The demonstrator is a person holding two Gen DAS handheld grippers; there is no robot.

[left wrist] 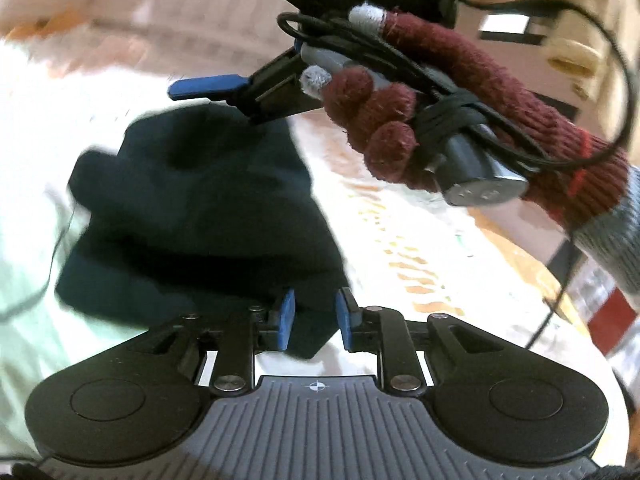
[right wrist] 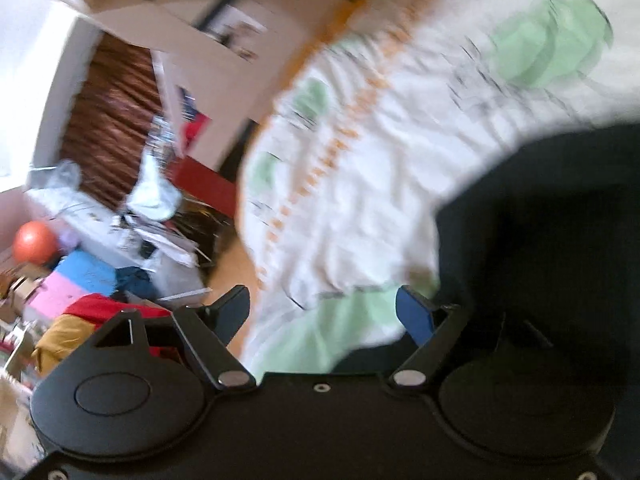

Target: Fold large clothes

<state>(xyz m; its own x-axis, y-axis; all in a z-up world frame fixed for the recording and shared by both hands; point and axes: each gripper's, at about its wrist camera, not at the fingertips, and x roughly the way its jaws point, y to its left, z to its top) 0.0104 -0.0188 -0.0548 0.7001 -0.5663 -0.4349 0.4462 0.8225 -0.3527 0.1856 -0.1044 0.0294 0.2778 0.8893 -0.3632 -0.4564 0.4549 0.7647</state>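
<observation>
A dark, nearly black garment (left wrist: 192, 216) lies bunched on a white bedsheet with green and orange print (left wrist: 400, 216). My left gripper (left wrist: 315, 320) hovers over the garment's near edge, its blue pads a small gap apart with nothing between them. My right gripper (left wrist: 208, 86) shows in the left wrist view above the garment's far edge, held by a hand in a maroon glove (left wrist: 440, 92). In the right wrist view the right gripper (right wrist: 324, 308) is wide open and empty, with the dark garment (right wrist: 540, 220) to its right. Both views are motion-blurred.
The printed sheet (right wrist: 360, 160) covers the bed. Past the bed's edge lie floor clutter, an orange ball (right wrist: 34, 242), pink and blue boxes (right wrist: 76, 276), red and yellow cloth (right wrist: 92, 316) and a cardboard box (right wrist: 168, 4). A black cable (left wrist: 616, 60) loops from the right gripper.
</observation>
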